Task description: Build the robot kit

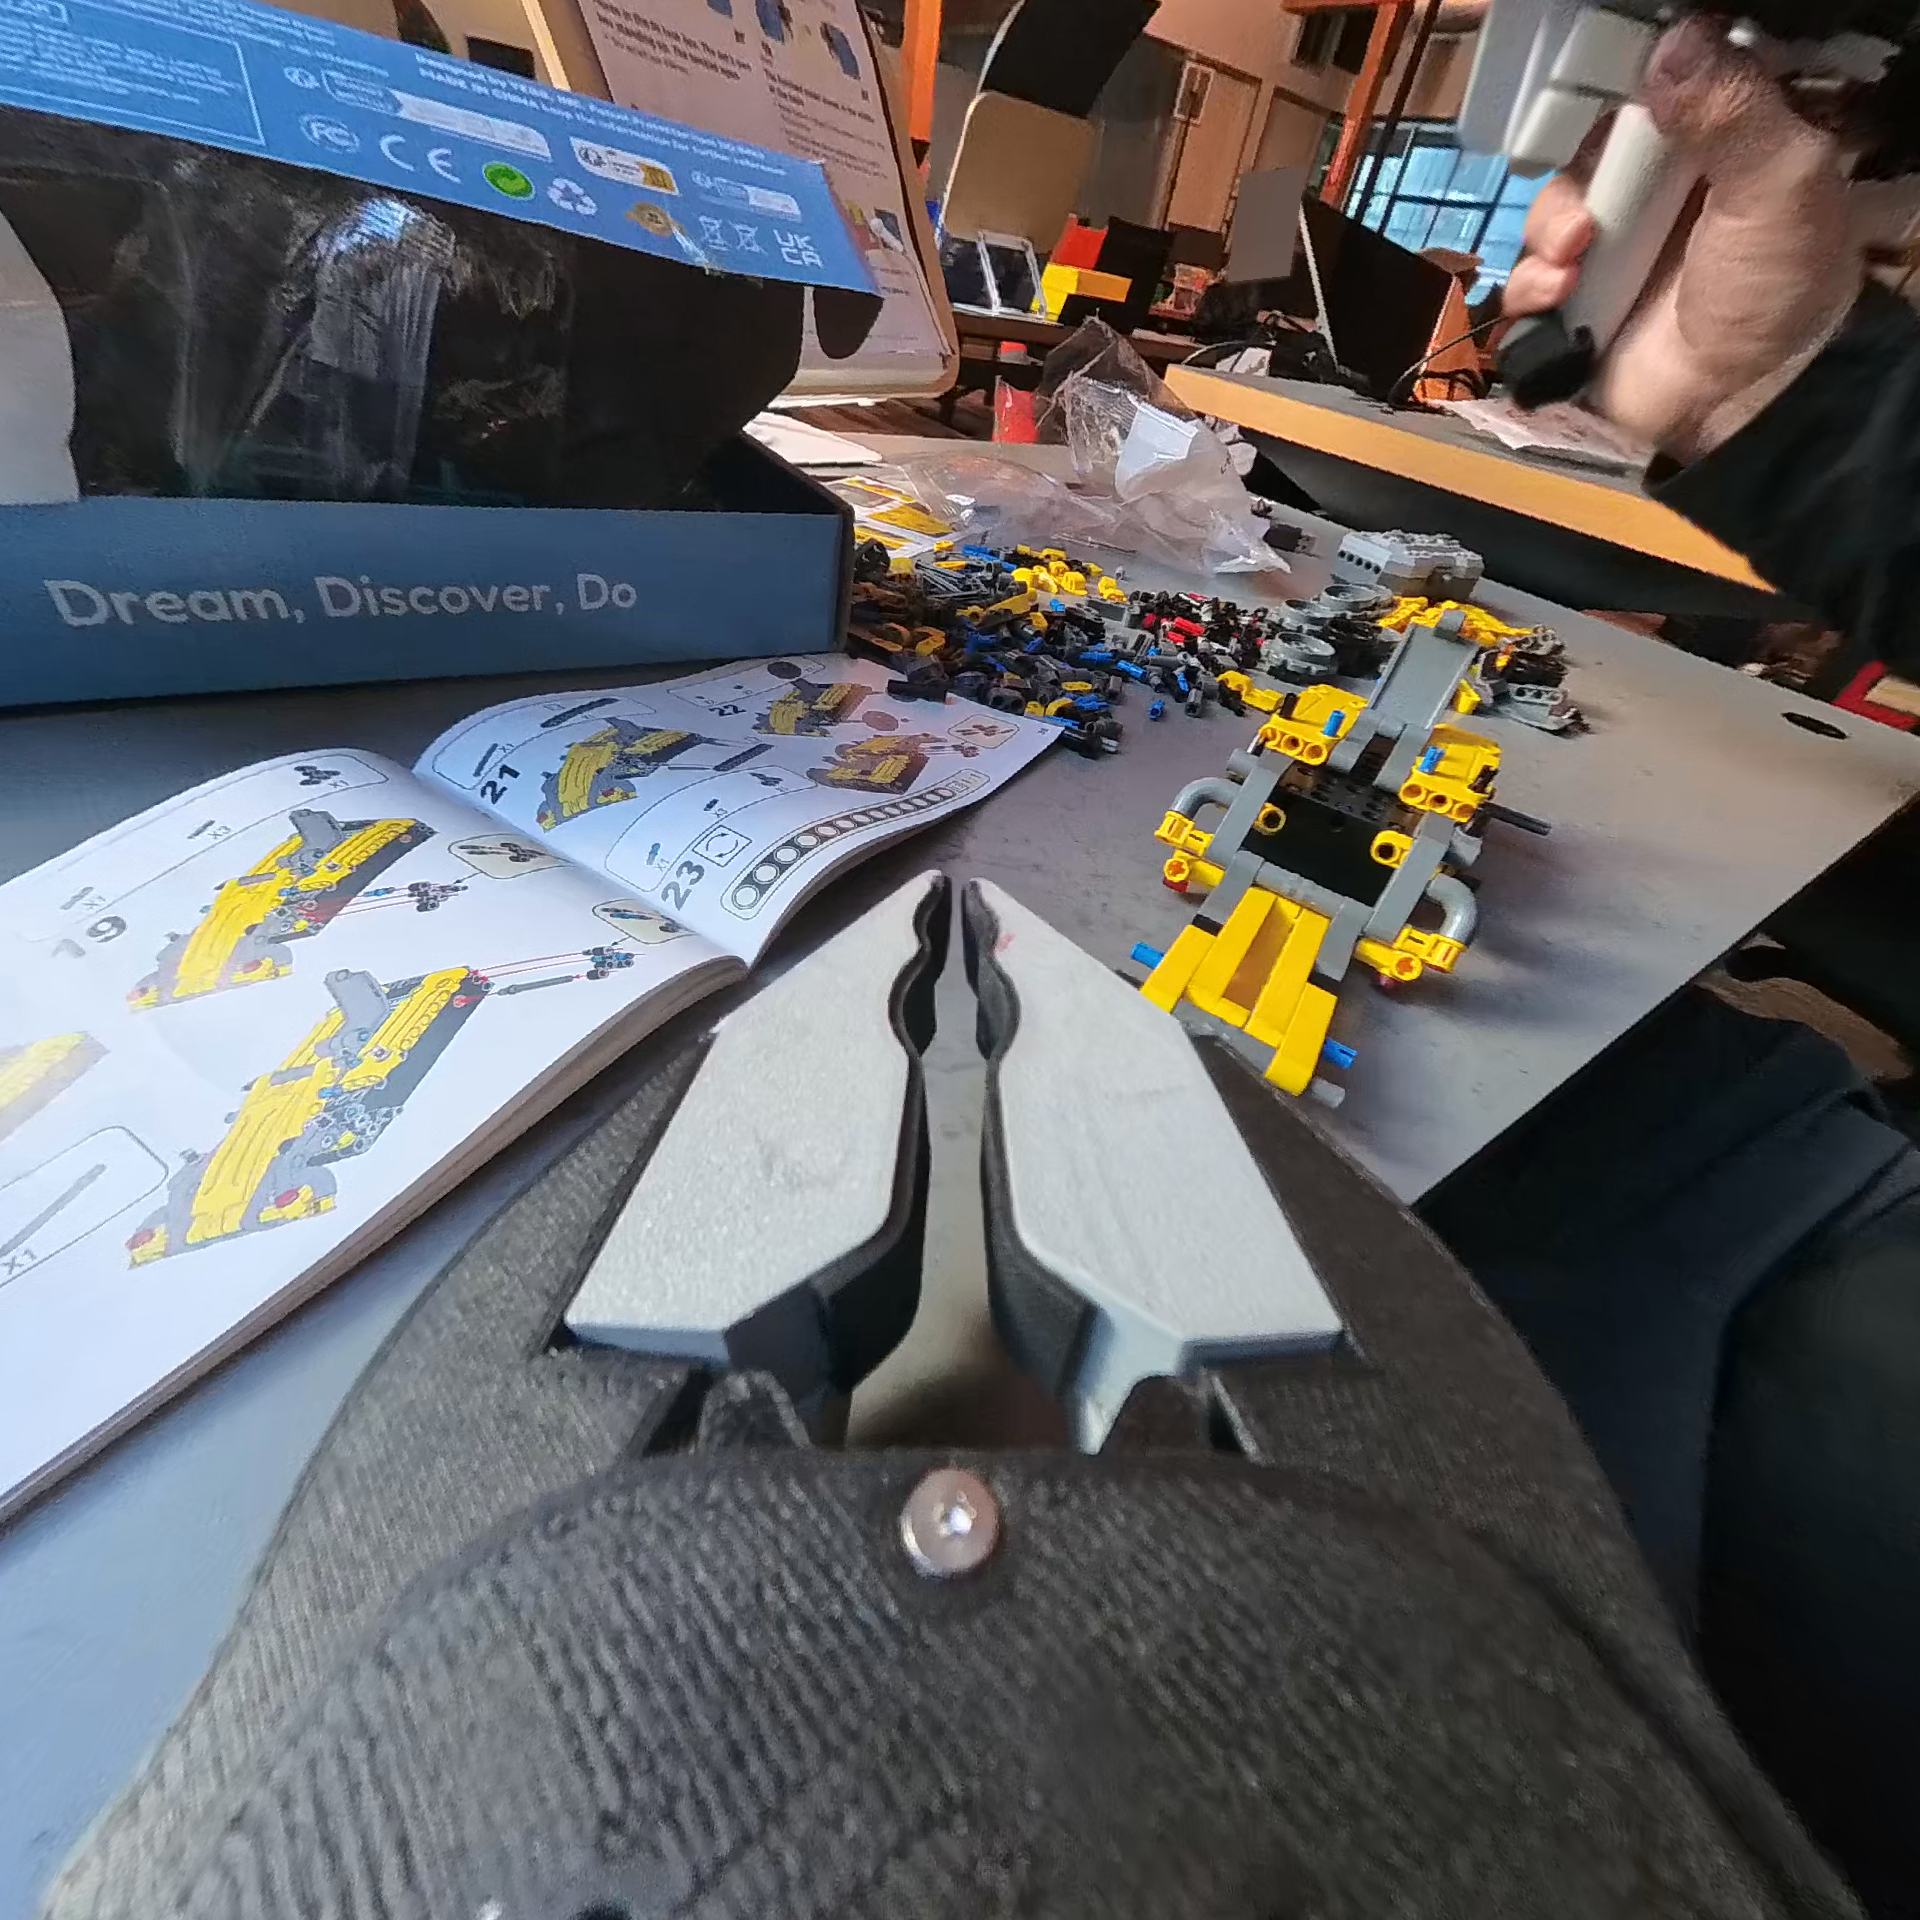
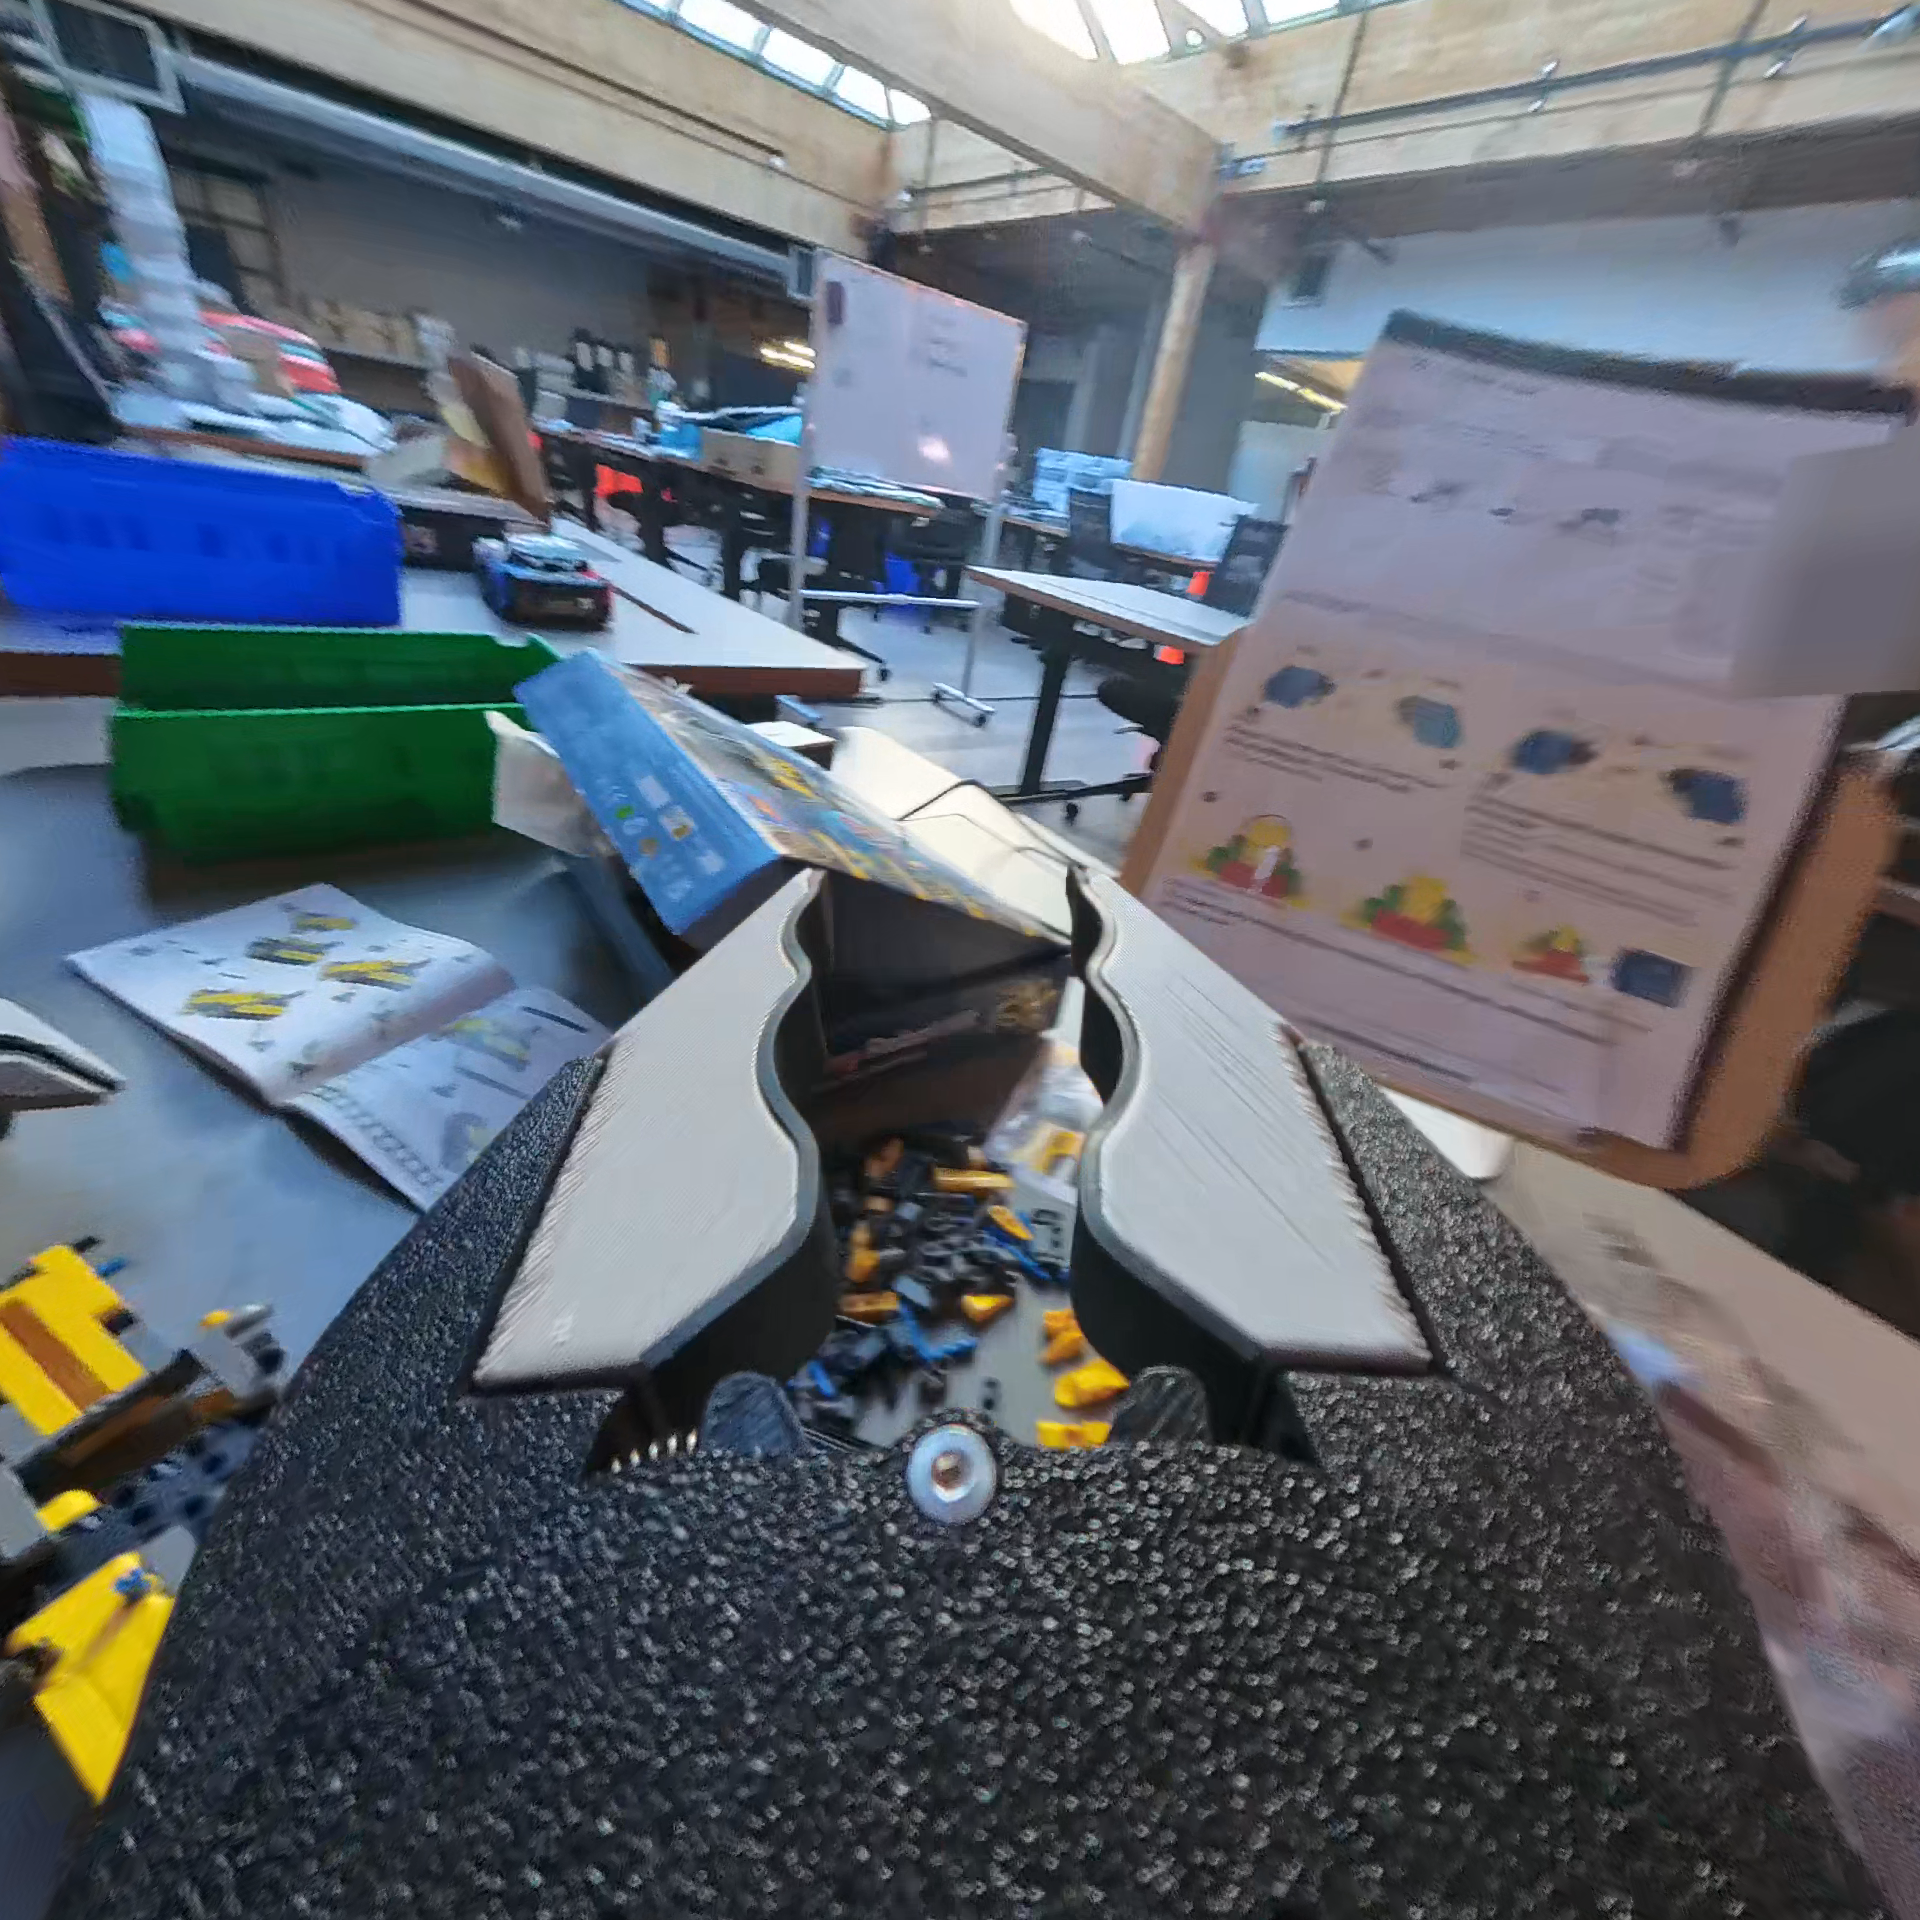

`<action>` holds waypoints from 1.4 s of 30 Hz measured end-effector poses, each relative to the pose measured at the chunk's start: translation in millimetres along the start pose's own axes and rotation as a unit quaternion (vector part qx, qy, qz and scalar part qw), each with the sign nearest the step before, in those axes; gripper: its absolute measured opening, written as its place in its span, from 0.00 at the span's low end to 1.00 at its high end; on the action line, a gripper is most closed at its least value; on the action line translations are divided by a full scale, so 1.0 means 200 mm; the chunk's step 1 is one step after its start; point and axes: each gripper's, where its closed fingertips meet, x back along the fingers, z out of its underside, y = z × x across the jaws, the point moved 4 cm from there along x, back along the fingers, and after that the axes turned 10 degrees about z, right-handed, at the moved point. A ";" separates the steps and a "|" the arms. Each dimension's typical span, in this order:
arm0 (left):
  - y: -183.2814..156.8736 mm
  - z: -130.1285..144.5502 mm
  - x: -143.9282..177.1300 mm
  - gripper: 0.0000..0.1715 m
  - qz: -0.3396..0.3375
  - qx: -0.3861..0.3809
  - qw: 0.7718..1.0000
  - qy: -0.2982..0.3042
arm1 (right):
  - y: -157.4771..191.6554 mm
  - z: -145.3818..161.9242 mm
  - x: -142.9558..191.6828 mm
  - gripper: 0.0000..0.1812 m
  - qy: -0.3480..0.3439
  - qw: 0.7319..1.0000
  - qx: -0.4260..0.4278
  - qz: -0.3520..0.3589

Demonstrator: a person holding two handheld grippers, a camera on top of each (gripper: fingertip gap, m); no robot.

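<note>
1. I am holding my left gripper (image 1: pixel 957 896) low over the grey table (image 1: pixel 1621 831), its fingers pressed almost together with only a sliver between the tips, pinching nothing.
2. Its tips are hovering just beside the open booklet (image 1: pixel 436 935), at the near corner of its right-hand page; the pages are carrying printed step numbers and drawings of a yellow vehicle.
3. Behind the booklet, the blue box (image 1: pixel 416 592) is lying open, showing white lettering on its front wall and a row of small marks on its raised flap; dark plastic bags are sitting inside it.
4. To the right of the booklet, a half-built yellow and grey model (image 1: pixel 1320 883) is resting on the table, with a pile of loose pieces (image 1: pixel 1060 644) behind it, beside the box.
5. Crumpled clear bags (image 1: pixel 1132 468) are lying behind that pile.
6. I am holding my right gripper (image 2: pixel 940 894) above the loose pieces, fingers spread wide and empty, pointing at the box.
7. Green bins (image 2: pixel 301 738) and a blue bin (image 2: pixel 197 530) are standing beyond the booklet; I cannot tell their contents.
8. A printed sheet on a board (image 2: pixel 1507 748) is standing to the right of the box, too blurred to make out.
</note>
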 end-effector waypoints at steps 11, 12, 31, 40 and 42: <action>-0.01 0.00 0.00 0.00 -0.009 -0.018 1.000 0.007 | -0.17 0.56 0.22 0.16 0.247 0.969 0.001 -0.024; -0.01 0.00 0.00 0.00 -0.008 -0.018 1.000 0.008 | -0.21 0.61 0.24 0.13 0.277 0.961 0.001 -0.014; -0.03 0.01 0.00 0.00 0.060 0.003 0.998 0.015 | -0.22 0.91 0.18 0.07 0.441 0.896 0.030 0.047; -0.03 0.01 0.00 0.00 0.059 0.011 0.998 0.014 | -0.25 0.96 0.14 0.07 0.464 0.885 0.013 0.017; -0.03 0.01 0.00 0.00 0.058 0.012 0.998 0.017 | -0.21 0.97 0.10 0.07 0.461 0.887 0.024 0.011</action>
